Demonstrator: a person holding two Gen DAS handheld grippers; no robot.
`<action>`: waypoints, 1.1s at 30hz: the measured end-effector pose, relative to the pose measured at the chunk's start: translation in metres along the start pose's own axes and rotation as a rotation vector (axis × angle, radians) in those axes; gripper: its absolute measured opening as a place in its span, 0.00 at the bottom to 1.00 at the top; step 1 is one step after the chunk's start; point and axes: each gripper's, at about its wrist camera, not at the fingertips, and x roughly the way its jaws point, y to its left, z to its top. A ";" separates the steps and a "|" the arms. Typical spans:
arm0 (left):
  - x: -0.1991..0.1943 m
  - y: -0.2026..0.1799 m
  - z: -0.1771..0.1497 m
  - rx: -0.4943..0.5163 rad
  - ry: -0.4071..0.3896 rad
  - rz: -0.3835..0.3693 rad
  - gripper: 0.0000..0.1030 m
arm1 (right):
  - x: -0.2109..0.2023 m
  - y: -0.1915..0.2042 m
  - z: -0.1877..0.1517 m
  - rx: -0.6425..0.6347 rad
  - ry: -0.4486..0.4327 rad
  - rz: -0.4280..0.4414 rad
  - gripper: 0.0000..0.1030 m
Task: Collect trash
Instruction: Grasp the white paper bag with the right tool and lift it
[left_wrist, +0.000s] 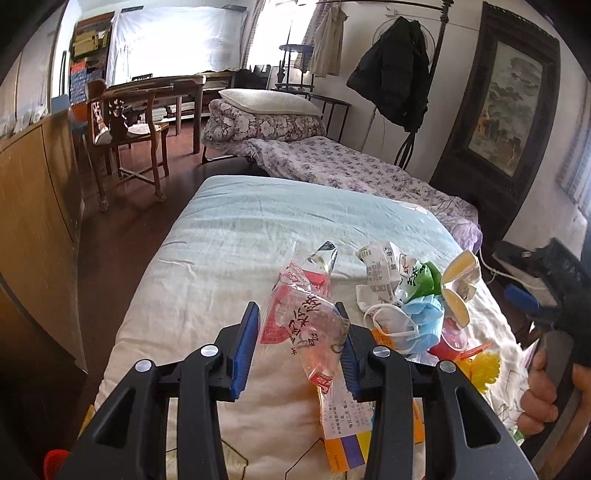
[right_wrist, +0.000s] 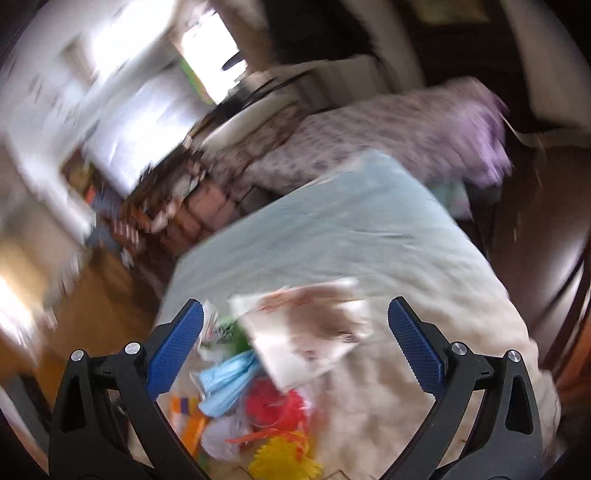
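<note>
Clear wrapper between left hand-held gripper pads.

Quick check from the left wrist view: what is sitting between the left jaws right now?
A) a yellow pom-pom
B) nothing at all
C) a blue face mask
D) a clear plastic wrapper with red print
D: in the left wrist view the clear plastic wrapper with red print stands up between the blue pads of the left gripper, while the blue face mask lies further right in the trash pile on the bed.
</note>
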 end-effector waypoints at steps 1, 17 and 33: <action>0.001 -0.001 0.000 0.004 0.003 0.002 0.39 | 0.010 0.013 -0.001 -0.071 0.022 -0.040 0.93; 0.001 0.005 0.000 -0.013 0.010 0.006 0.39 | -0.022 -0.064 -0.004 0.318 0.038 0.043 0.93; 0.001 -0.001 -0.001 0.004 0.003 0.010 0.40 | 0.021 -0.062 -0.016 0.477 0.178 0.231 0.93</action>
